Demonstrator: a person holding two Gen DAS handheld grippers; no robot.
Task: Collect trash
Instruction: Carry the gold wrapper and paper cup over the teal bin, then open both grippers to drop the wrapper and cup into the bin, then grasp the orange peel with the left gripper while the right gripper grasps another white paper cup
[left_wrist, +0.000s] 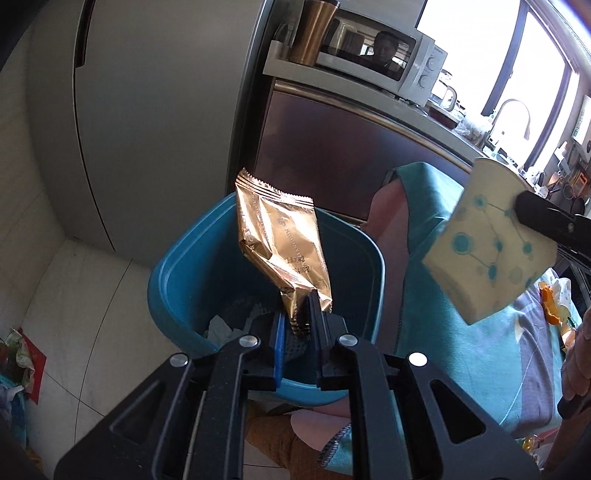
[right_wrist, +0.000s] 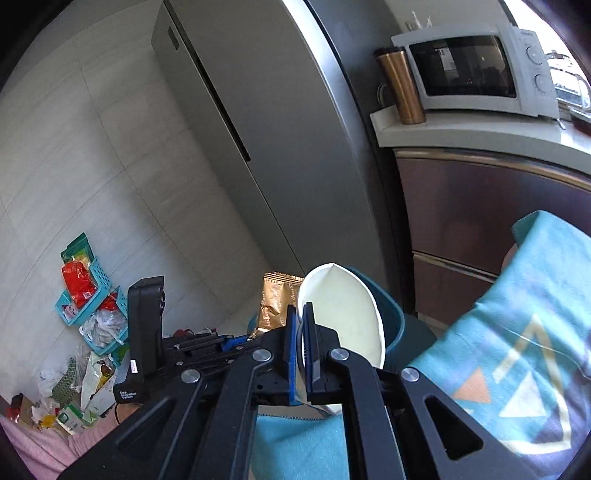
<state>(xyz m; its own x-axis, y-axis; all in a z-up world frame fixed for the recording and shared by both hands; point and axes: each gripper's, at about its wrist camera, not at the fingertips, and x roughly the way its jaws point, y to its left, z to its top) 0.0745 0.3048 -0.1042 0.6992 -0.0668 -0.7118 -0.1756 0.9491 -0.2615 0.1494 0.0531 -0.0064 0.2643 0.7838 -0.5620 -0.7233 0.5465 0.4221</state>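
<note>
Two pieces of trash are on their way to the blue bin (left_wrist: 177, 280): my left hand-held gripper (left_wrist: 297, 317) pinches the gold wrapper (left_wrist: 284, 243) by its bottom edge right over the opening, and my right hand-held gripper (right_wrist: 300, 332) is clamped on the crushed rim of the paper cup (left_wrist: 491, 243), off to the side. I think the thin pinch could let the wrapper slip, and a cup let go now would likely miss and land on the teal blanket (left_wrist: 443, 332)

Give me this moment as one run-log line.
left gripper: shut on gold wrapper, over blue bin | right gripper: shut on paper cup, beside bin | nothing dropped yet
</note>
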